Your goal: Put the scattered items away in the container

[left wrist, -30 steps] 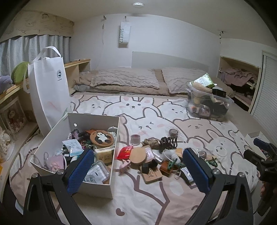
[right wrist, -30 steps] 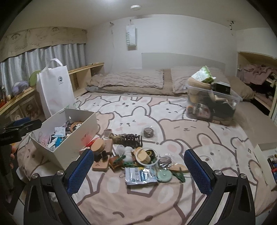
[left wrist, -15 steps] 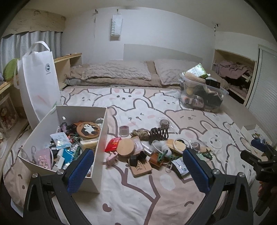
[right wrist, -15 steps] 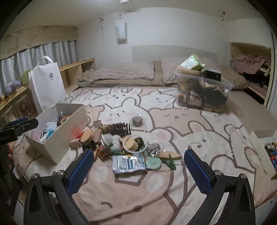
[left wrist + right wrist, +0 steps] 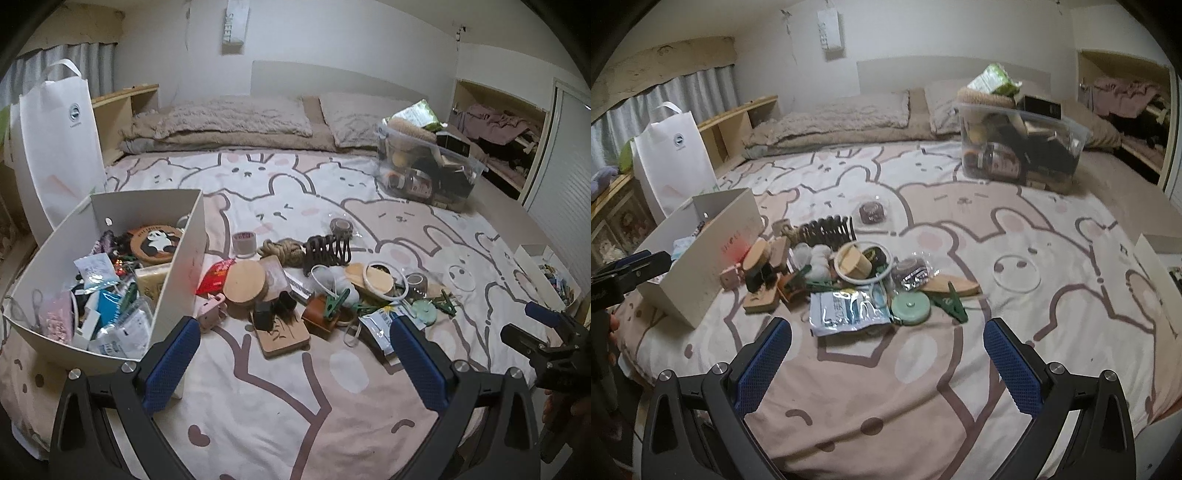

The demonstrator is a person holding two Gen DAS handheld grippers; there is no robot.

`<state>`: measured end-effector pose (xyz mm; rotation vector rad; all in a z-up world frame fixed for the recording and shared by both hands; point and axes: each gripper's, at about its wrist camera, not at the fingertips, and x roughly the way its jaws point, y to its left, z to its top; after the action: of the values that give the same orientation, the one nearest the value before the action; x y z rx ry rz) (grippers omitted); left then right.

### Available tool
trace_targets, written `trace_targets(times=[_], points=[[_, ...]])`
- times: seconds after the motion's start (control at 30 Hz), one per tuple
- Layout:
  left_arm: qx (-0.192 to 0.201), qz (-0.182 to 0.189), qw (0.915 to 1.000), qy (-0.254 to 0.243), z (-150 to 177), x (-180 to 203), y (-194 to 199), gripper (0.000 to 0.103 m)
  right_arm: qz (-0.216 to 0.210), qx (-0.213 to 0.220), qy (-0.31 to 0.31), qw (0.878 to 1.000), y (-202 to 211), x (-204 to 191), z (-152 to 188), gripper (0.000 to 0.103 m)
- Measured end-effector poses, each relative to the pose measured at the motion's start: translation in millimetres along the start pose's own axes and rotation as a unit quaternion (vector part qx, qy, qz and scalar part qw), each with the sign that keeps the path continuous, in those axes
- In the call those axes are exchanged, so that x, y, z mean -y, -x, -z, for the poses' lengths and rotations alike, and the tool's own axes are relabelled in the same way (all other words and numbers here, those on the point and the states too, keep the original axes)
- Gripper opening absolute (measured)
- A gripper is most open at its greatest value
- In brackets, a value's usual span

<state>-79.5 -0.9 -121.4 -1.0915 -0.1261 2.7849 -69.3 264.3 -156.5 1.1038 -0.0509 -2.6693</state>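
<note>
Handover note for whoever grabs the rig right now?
Left gripper: jaws open, empty, just short of the pile.
Right gripper: jaws open, empty, in front of the foil pouch.
White box sits left of the pile, already part filled.
Left to do: wooden disc, hair claw, green clips, round tape measure, the rest of the heap.

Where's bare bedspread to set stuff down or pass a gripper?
Free: the near strip between the pile and the right gripper; right of the pile toward the clear bin; behind it up to the pillows. Crowded: between the white box and the pile.
</note>
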Motion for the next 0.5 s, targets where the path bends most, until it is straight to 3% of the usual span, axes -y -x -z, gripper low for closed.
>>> trace_targets(times=[0.5], points=[[-0.079, -0.006, 0.9968, -0.009, 22, 3, -74, 0.103, -0.006, -0.069, -0.011, 0.998, -59, 8, 11, 0.103]])
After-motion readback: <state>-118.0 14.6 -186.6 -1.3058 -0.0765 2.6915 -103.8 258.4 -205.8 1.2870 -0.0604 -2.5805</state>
